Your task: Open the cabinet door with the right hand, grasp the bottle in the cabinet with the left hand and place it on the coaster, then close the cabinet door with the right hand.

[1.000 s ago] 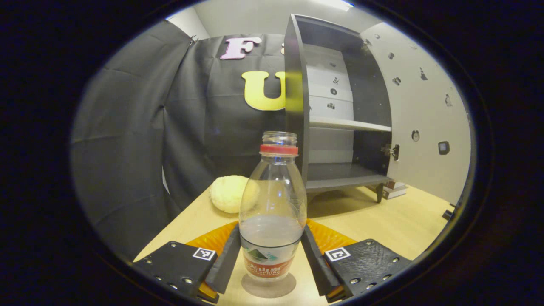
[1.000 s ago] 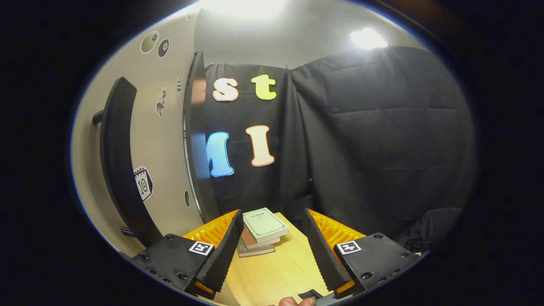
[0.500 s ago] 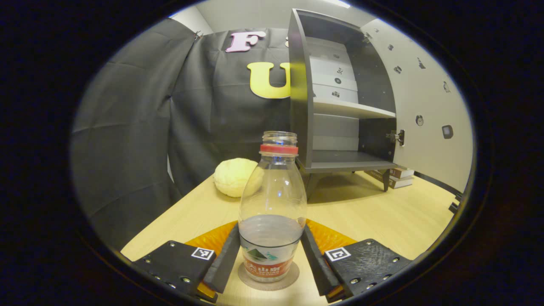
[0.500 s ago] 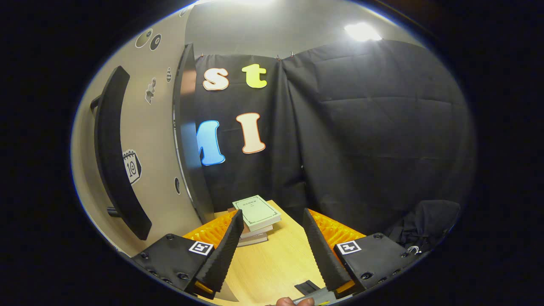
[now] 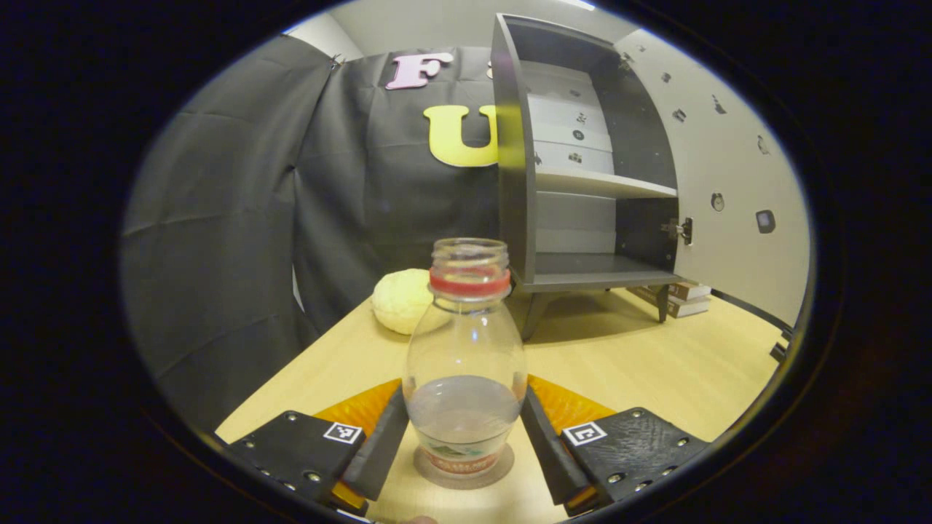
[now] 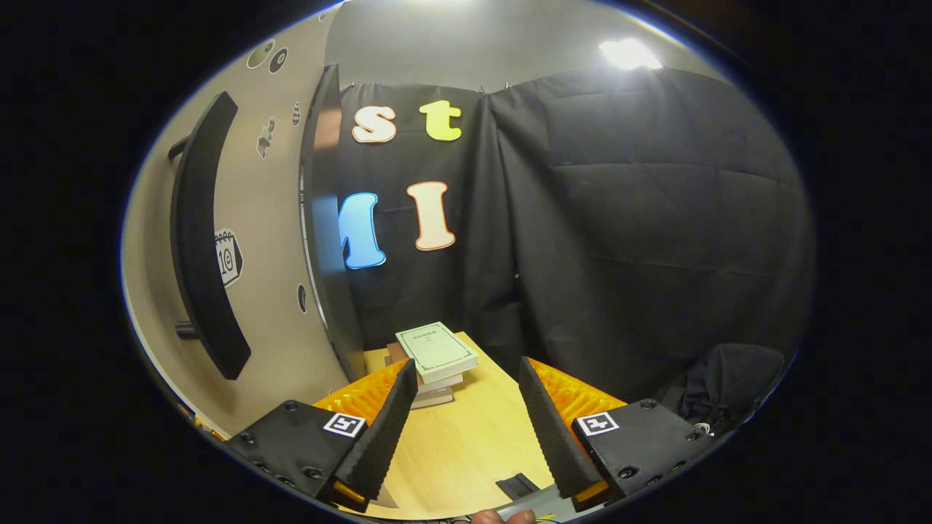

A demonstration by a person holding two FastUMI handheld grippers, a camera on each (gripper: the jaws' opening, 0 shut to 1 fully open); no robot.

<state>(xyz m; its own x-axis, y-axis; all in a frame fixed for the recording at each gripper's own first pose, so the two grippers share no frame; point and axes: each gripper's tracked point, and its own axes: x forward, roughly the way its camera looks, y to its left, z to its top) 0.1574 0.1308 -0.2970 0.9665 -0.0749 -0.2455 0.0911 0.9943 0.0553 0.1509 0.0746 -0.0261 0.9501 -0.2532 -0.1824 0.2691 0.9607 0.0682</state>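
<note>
The cabinet door (image 6: 240, 240) stands swung wide and the cabinet (image 5: 582, 167) shelves are bare, so opening and fetching look done. The bottle (image 5: 466, 364) stands upright on the coaster (image 5: 502, 466) near the front edge of the worktop (image 5: 655, 364), between the fingers of the left gripper (image 5: 464, 444); whether they press it or have just let go, I cannot tell. What is left, by my judgement: free the bottle, then shut the door. The right gripper (image 6: 466, 422) hangs spread and empty beside the door, its handle (image 6: 200, 233) to its left
</note>
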